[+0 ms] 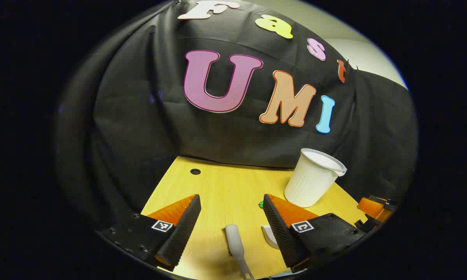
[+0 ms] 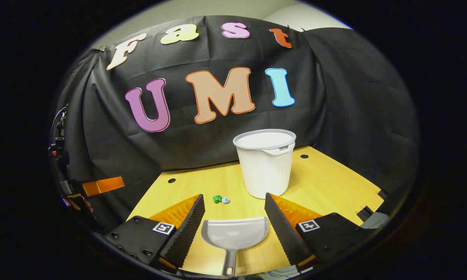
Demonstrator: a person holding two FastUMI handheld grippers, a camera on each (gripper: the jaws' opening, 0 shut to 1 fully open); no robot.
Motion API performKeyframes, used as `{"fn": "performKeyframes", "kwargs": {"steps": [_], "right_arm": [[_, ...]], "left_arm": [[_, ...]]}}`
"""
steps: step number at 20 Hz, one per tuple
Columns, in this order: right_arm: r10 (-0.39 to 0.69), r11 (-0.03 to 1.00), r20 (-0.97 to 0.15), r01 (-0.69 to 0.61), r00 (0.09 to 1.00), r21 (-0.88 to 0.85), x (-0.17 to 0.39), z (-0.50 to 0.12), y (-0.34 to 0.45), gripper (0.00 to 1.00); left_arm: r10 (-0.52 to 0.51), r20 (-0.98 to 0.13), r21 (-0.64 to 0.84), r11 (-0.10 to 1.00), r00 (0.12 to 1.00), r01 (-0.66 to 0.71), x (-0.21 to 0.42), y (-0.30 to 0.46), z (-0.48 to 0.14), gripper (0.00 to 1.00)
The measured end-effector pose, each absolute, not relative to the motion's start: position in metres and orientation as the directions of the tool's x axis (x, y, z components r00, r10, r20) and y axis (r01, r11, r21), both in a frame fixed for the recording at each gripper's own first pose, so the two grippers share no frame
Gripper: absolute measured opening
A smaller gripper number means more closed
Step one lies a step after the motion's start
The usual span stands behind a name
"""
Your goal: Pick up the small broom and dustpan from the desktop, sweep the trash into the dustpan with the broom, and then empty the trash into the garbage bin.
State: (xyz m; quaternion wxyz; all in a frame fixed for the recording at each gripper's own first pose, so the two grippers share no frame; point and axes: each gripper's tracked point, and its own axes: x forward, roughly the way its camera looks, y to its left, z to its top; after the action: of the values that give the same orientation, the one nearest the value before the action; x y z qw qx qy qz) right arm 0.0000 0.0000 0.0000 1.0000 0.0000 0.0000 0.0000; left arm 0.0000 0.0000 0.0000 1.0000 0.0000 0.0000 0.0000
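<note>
While both grippers (image 1: 231, 221) (image 2: 234, 219) hover spread, broom (image 1: 236, 245) and dustpan (image 2: 235, 233) lie on the desktop (image 2: 326, 182) near its front edge.

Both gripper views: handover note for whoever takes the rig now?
Left gripper: open, above the small grey-handled broom lying on the yellow wooden desktop.
Right gripper: open, straddling the grey plastic dustpan, not gripping.
White ribbed garbage bin upright behind it; green and blue crumpled trash bits left of the bin.
Done: nothing picked up.
Left: grasp both, sweep, empty.
</note>
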Motion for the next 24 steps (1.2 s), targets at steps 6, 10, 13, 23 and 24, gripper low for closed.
{"fn": "performKeyframes", "kwargs": {"steps": [6, 10, 13, 23, 24], "right_arm": [[-0.018, 1.000, 0.008, 0.018, 1.000, 0.007, 0.004, 0.004, -0.010, 0.99], [-0.022, 1.000, 0.000, 0.022, 1.000, 0.008, 0.006, 0.004, -0.017, 0.94], [-0.026, 1.000, -0.003, 0.026, 1.000, -0.007, 0.003, 0.004, -0.019, 0.94], [-0.022, 1.000, -0.035, 0.021, 0.999, -0.021, 0.002, -0.009, -0.021, 0.94], [-0.017, 1.000, -0.042, 0.016, 0.999, -0.025, 0.003, -0.012, -0.020, 0.99]], "left_arm": [[-0.026, -0.008, 0.027, 0.999, 1.000, 0.026, 0.006, -0.010, -0.003, 0.95], [-0.026, -0.006, 0.042, 0.999, 1.000, 0.026, 0.006, -0.014, -0.005, 0.95], [-0.031, -0.008, 0.050, 0.998, 0.999, 0.031, 0.007, -0.017, -0.008, 0.95], [-0.027, -0.013, 0.034, 0.999, 1.000, 0.027, 0.009, -0.016, -0.014, 0.95], [-0.026, -0.014, 0.038, 0.999, 1.000, 0.027, 0.008, -0.015, -0.014, 0.93]]}}
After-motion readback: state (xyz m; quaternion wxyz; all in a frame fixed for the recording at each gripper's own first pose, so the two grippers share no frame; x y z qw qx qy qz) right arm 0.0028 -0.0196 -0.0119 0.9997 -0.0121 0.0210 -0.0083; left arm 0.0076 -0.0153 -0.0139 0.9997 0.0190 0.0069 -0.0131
